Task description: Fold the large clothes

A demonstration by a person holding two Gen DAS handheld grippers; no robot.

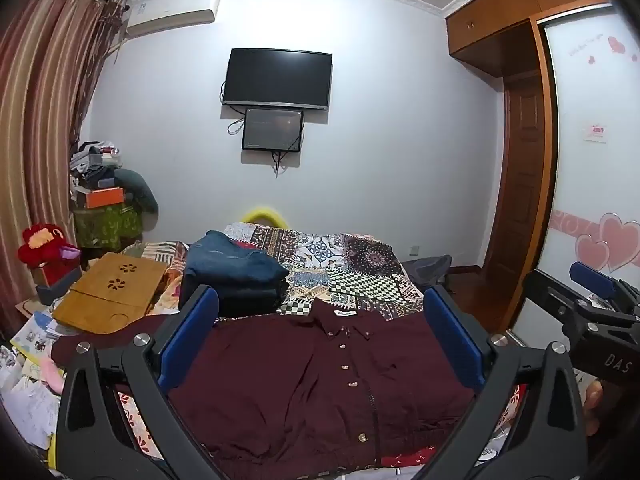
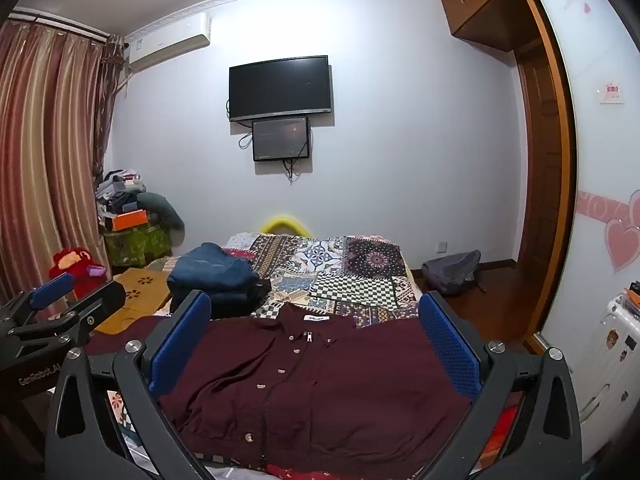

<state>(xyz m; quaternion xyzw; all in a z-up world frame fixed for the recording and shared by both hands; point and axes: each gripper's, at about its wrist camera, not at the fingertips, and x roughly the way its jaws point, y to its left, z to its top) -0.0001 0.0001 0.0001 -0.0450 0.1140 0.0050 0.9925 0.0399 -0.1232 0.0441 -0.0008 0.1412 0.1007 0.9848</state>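
- Two grippers sit in your hands, both above the near edge of the maroon shirt (image 1: 320,380); take that shirt as your landmark.
- Your left gripper (image 1: 320,340) has its jaws spread as wide as they go, with nothing between the blue pads (image 1: 188,332), which are ribbed and rectangular on black angular arms.
- Your right gripper (image 2: 316,340) is equally wide apart and empty; its pads (image 2: 450,344) show a fine dotted texture.
- The shirt lies flat and face up on the bed, collar at the far end, with a white label inside the neck, a row of small pale round buttons (image 2: 282,371) down the front and a gathered hem nearest you. The cloth looks thin, soft and lightly creased.
- Beyond the collar you see a patchwork quilt (image 1: 340,268) of checked, floral and medallion squares.
- Beyond the shirt's left shoulder sits a stack of folded clothes (image 1: 228,276), thick blue denim on top, darker cloth below.
- Further left of the shirt a pale wooden lap tray (image 1: 108,296) rests tilted, with flower-shaped cut-outs.
- Far behind the shirt, a flat black television (image 1: 278,78) hangs on the wall.
- Right of the shirt, a grey backpack (image 2: 452,272) slumps on the dark wooden floor.
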